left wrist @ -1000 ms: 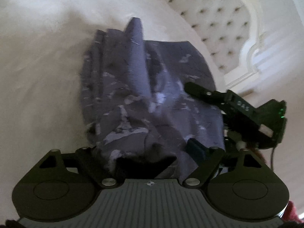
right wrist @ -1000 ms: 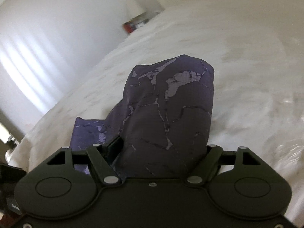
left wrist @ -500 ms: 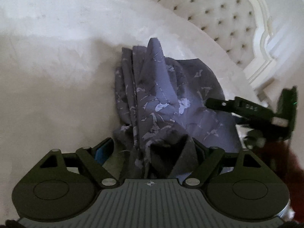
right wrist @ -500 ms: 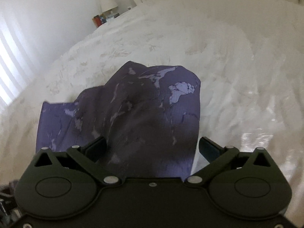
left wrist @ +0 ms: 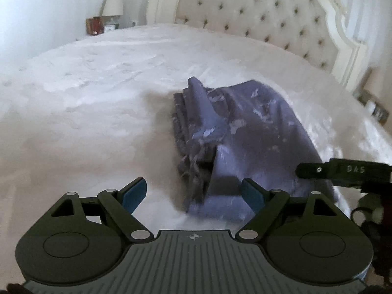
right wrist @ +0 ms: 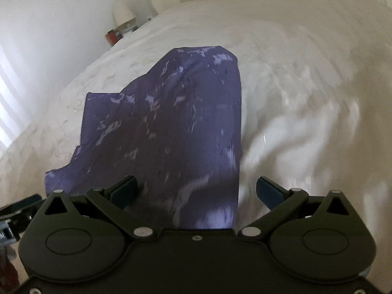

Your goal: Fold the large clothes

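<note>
1. Bed (left wrist: 98,98): white, textured cover, filling most of both views; carries the garment.
2. Headboard (left wrist: 269,22): cream, button-tufted, with a carved frame, at the far end of the bed.
3. Garment (left wrist: 257,134): purple cloth with pale marbled streaks, lying in a partly folded heap on the bed. In the left wrist view, stacked fold edges show along its left side and one ridge stands up at the far end. In the right wrist view (right wrist: 176,127) it runs away from the camera as a long, smooth panel.
4. Left tongs (left wrist: 193,193): spread apart, blue pads clear of the cloth. The near end of the garment lies between them, toward the right-hand pad; the left-hand pad stands over bare bed.
5. Right tongs (right wrist: 196,191): spread wide, having just been opening. The near end of the garment lies between them, close by the left-hand pad; the right-hand pad is well apart from it, over bare bed. Not clamped.
6. Lamp (left wrist: 112,5): white shade, on a bedside stand beyond the far left corner of the bed.
</note>
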### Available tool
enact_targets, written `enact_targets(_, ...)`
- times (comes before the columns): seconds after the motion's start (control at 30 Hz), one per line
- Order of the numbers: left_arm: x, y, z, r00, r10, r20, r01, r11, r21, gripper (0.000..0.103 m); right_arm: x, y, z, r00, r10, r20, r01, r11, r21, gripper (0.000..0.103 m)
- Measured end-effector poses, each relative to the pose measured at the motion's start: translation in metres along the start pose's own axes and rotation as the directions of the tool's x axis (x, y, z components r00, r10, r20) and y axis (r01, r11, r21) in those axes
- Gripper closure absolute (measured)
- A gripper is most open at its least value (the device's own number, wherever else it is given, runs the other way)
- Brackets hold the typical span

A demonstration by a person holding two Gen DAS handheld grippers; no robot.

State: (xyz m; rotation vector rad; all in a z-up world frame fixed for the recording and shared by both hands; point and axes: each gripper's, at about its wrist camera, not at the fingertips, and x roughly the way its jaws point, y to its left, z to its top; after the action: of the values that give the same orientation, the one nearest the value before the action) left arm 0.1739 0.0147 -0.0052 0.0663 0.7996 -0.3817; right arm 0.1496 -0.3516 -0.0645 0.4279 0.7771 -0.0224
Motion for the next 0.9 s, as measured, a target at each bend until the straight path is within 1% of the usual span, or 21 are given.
enact_targets(0.1, -0.017, -0.005, -0.006, 0.999, 0.034, 0.005, -0.034, 0.999, 0.016, 0.019, -0.014, 0.005, -0.011, 1.000, -0.014, 0.007, 0.014, 1.000, 0.020, 0.001)
enact_targets(0.23, -0.036, -0.011, -0.014, 0.996, 0.090, -0.006, -0.089, 0.996, 0.030, 0.019, -0.034, 0.018, -0.023, 0.998, -0.052, 0.018, 0.052, 0.999, -0.010, 0.001)
enact_targets(0.43, -0.061, -0.028, -0.019, 0.994, 0.108, -0.004, -0.108, 0.993, 0.047, 0.019, -0.071, 0.030, -0.043, 0.997, -0.062, 0.050, 0.063, 0.998, -0.022, 0.001)
enact_targets(0.53, -0.072, -0.037, -0.022, 0.989, 0.150, -0.004, -0.149, 0.987, 0.051, 0.019, -0.089, 0.035, -0.052, 0.996, -0.065, 0.067, 0.067, 0.997, -0.028, 0.001)
enact_targets(0.63, -0.083, -0.048, -0.026, 0.981, 0.195, 0.007, -0.195, 0.977, 0.080, 0.019, -0.106, 0.040, -0.058, 0.993, -0.067, 0.094, 0.071, 0.997, -0.038, 0.001)
enact_targets(0.7, -0.088, -0.054, -0.029, 0.977, 0.213, 0.013, -0.213, 0.972, 0.100, 0.019, -0.116, 0.042, -0.061, 0.991, -0.075, 0.112, 0.081, 0.996, -0.045, 0.001)
enact_targets(0.77, -0.093, -0.058, -0.033, 0.978, 0.209, 0.002, -0.208, 0.972, 0.104, 0.019, -0.127, 0.043, -0.064, 0.988, -0.084, 0.127, 0.090, 0.995, -0.046, 0.001)
enact_targets(0.9, -0.100, -0.063, -0.041, 0.985, 0.170, -0.019, -0.168, 0.982, 0.081, 0.019, -0.145, 0.046, -0.076, 0.985, -0.096, 0.141, 0.105, 0.993, -0.051, 0.001)
